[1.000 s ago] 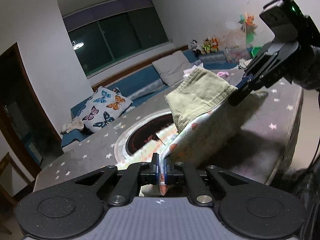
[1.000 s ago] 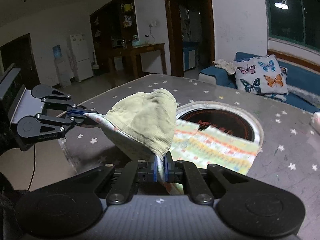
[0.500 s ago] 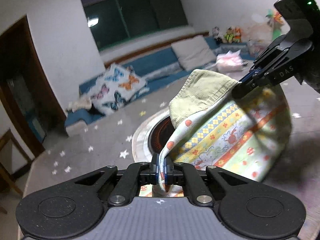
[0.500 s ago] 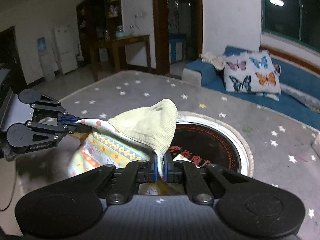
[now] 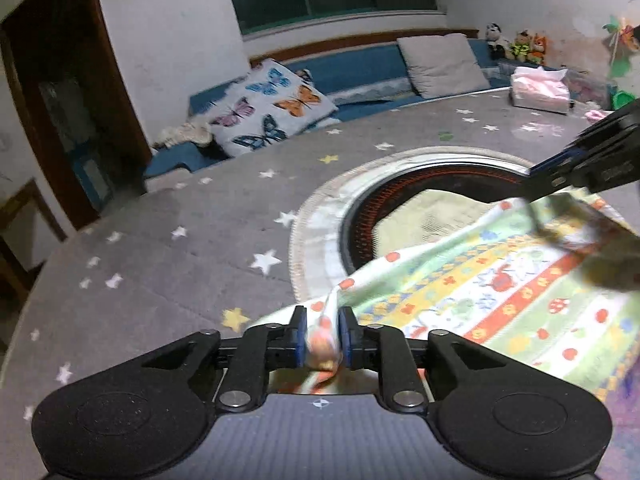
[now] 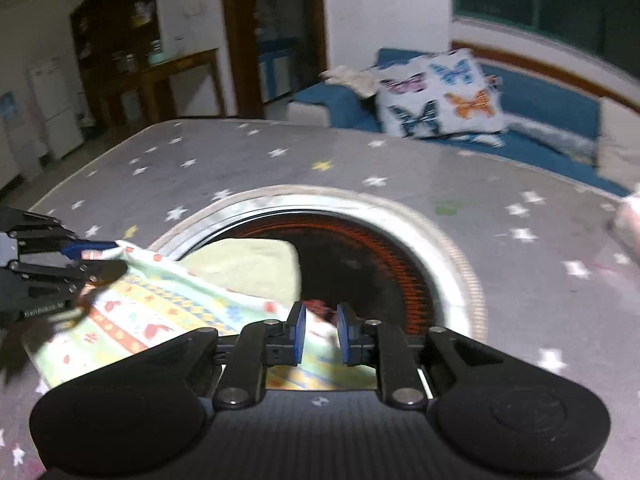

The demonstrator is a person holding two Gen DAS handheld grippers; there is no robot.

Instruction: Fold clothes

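Note:
A small garment, printed in bright stripes with a yellow-green corduroy side, lies spread on the grey star-patterned table, partly over its round inset. My left gripper is low at the garment's near corner. Its jaws are opening, and a loose bunch of the cloth sits between them. My right gripper is at the other corner of the garment. Its jaws are opening too, with cloth lying slack in the gap. Each gripper shows in the other's view: the right gripper, the left gripper.
A blue sofa with a butterfly pillow and a grey cushion runs behind the table. A tissue pack sits at the table's far right. The table's rounded edge falls away to the floor on the left.
Both grippers came down and forward, bringing the lifted garment onto the table. It hung between them before; now it lies flat. Both pairs of jaws have parted from their tight pinch.

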